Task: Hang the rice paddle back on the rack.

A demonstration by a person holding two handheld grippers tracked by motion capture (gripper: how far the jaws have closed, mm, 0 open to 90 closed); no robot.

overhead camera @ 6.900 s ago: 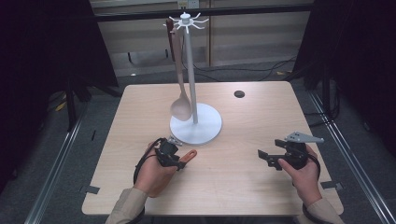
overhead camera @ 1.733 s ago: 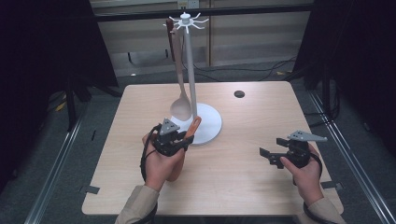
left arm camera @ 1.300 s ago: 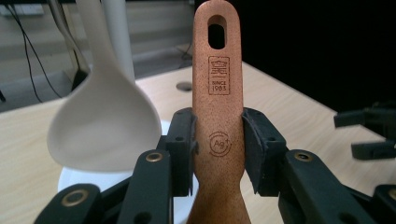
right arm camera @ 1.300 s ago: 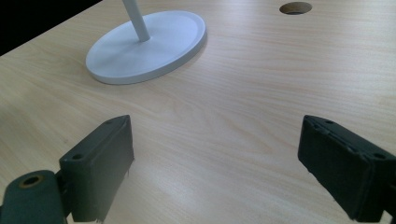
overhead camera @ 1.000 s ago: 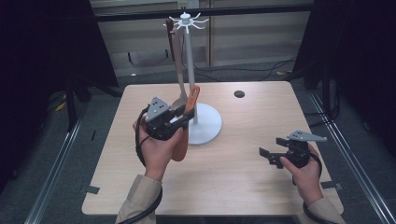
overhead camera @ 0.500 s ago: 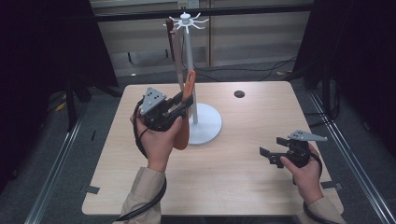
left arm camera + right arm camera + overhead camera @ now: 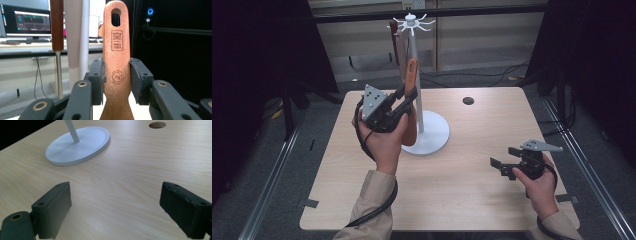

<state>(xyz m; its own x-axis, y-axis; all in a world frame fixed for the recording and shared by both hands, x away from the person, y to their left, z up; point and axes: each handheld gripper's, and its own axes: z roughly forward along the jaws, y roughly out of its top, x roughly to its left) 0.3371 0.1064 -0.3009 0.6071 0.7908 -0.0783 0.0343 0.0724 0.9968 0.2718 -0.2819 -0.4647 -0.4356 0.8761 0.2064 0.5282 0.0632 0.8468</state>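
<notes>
Standing upright in left gripper (image 7: 117, 82): orange-brown speckled utensil handle (image 7: 117, 57), oval hanging hole at top, stamped logo mid-handle, widening below. Held raised above table (image 7: 472, 195), just beside white stand's pole (image 7: 416, 85). Utensil's lower end cut off in left gripper view; in high view partly hidden behind hand, shape hard to make out. Second, darker wooden-handled utensil (image 7: 57, 25) hanging from stand. Left jaws closed snug on handle's sides. Right gripper (image 7: 117, 212) low over bare tabletop, jaws wide apart, holding nothing.
</notes>
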